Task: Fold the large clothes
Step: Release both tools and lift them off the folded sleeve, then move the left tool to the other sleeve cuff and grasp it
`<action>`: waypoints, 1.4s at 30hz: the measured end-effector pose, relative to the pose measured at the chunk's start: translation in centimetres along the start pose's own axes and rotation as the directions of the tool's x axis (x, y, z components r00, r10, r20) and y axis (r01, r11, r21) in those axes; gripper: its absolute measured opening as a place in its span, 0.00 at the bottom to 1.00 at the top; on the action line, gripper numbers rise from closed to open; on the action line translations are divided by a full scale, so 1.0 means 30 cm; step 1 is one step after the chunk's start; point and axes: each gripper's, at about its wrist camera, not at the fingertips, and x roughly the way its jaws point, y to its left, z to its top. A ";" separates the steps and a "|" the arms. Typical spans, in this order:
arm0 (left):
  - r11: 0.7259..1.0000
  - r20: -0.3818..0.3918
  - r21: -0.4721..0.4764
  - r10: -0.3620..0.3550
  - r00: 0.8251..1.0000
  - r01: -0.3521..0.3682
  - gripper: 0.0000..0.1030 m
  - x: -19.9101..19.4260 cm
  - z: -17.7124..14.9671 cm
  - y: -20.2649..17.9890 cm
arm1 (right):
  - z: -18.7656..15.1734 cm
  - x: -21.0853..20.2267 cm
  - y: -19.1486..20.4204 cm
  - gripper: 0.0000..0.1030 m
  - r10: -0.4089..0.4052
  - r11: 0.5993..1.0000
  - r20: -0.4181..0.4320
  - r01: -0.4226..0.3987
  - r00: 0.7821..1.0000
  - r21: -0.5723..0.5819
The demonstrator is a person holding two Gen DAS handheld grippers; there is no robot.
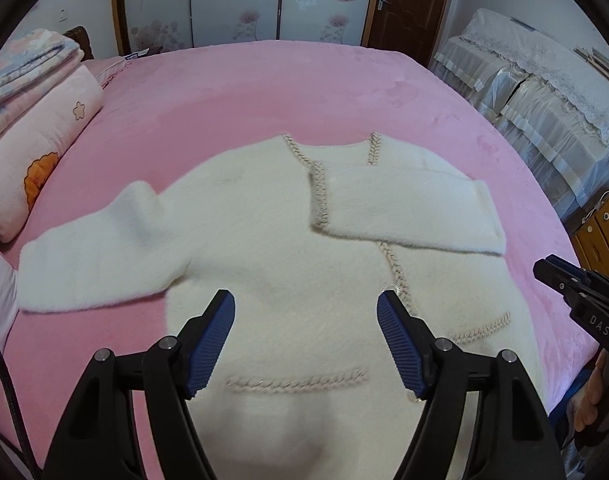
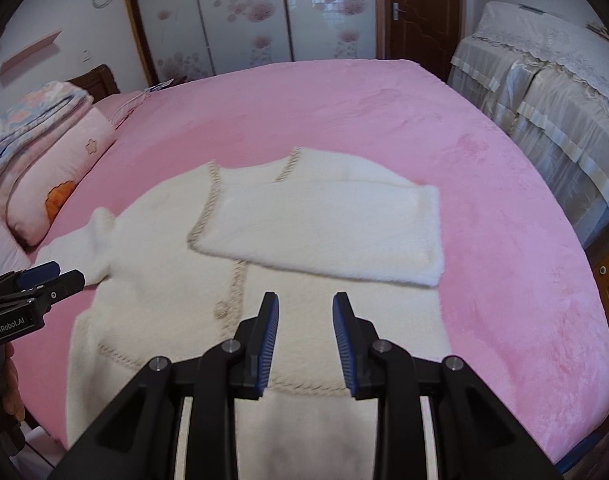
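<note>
A fluffy white cardigan [image 1: 272,240] with beige braided trim lies flat on the pink bed [image 1: 264,92]. Its right sleeve [image 1: 404,208] is folded across the chest; its left sleeve [image 1: 92,256] lies stretched out to the left. My left gripper [image 1: 306,312] is open and empty, hovering above the cardigan's lower middle. In the right wrist view the cardigan [image 2: 164,264] shows with the folded sleeve [image 2: 328,228] on top. My right gripper [image 2: 305,316] is open and empty above the cardigan's lower right part. Each gripper shows at the edge of the other's view: the right gripper [image 1: 576,292] and the left gripper [image 2: 32,288].
Folded quilts and pink pillows [image 1: 36,120] are stacked at the bed's left end. A lace-covered piece of furniture [image 1: 544,92] stands to the right of the bed. Floral sliding wardrobe doors [image 1: 240,0] and a wooden door [image 1: 400,4] are behind.
</note>
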 end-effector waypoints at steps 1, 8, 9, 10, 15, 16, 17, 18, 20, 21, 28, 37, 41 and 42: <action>1.000 0.004 -0.009 -0.004 1.000 0.004 0.72 -0.015 -0.012 0.035 | -0.002 -0.003 0.032 0.27 0.000 1.000 -0.001 0.000 1.000 -0.018; 0.993 -0.005 -0.106 0.056 0.998 -0.056 0.73 -0.056 -0.075 0.351 | -0.012 0.020 0.306 0.27 0.039 0.985 -0.024 -0.042 0.999 -0.166; 0.990 -0.013 -0.127 0.061 0.998 -0.062 0.73 -0.053 -0.086 0.402 | -0.011 0.030 0.351 0.27 0.050 0.981 -0.028 -0.054 0.998 -0.184; 0.987 -0.022 -0.149 0.060 0.998 -0.063 0.73 -0.047 -0.095 0.455 | -0.010 0.039 0.389 0.27 0.059 0.978 -0.032 -0.064 0.998 -0.199; 0.947 -0.073 -0.321 0.008 0.997 -0.031 0.73 0.011 -0.143 0.775 | 0.000 0.112 0.595 0.27 0.100 0.955 -0.058 -0.112 0.993 -0.276; 0.930 -0.080 -0.366 -0.002 0.997 -0.028 0.73 0.029 -0.154 0.835 | 0.003 0.127 0.627 0.27 0.108 0.950 -0.062 -0.121 0.992 -0.287; 0.910 -0.085 -0.414 -0.012 0.996 -0.024 0.73 0.049 -0.164 0.899 | 0.006 0.142 0.660 0.27 0.115 0.946 -0.066 -0.130 0.991 -0.298; 0.884 -0.086 -0.468 -0.026 0.996 -0.017 0.73 0.068 -0.177 0.972 | 0.008 0.157 0.693 0.27 0.125 0.941 -0.072 -0.141 0.990 -0.307; 0.826 -0.085 -0.563 -0.039 0.996 -0.015 0.73 0.106 -0.204 1.103 | 0.008 0.186 0.749 0.27 0.144 0.933 -0.084 -0.164 0.986 -0.321; 0.795 -0.082 -0.606 -0.035 0.996 -0.022 0.73 0.125 -0.217 1.167 | 0.008 0.200 0.768 0.27 0.151 0.929 -0.090 -0.173 0.984 -0.327; 0.662 -0.048 -0.748 0.004 0.999 -0.039 0.73 0.242 -0.244 1.416 | 0.011 0.304 0.842 0.27 0.175 0.917 -0.124 -0.207 0.977 -0.341; 0.667 -0.054 -0.744 -0.004 0.999 -0.038 0.72 0.380 -0.260 1.479 | 0.050 0.444 0.819 0.27 0.140 0.936 -0.131 -0.174 0.981 -0.305; 0.693 -0.027 -0.720 0.024 0.999 -0.036 0.20 0.374 -0.264 1.487 | 0.035 0.481 0.777 0.27 0.136 0.946 -0.153 -0.174 0.979 -0.272; 0.687 -0.004 -0.727 0.022 1.000 -0.018 0.15 0.370 -0.265 1.493 | 0.026 0.490 0.763 0.27 0.132 0.949 -0.161 -0.172 0.978 -0.264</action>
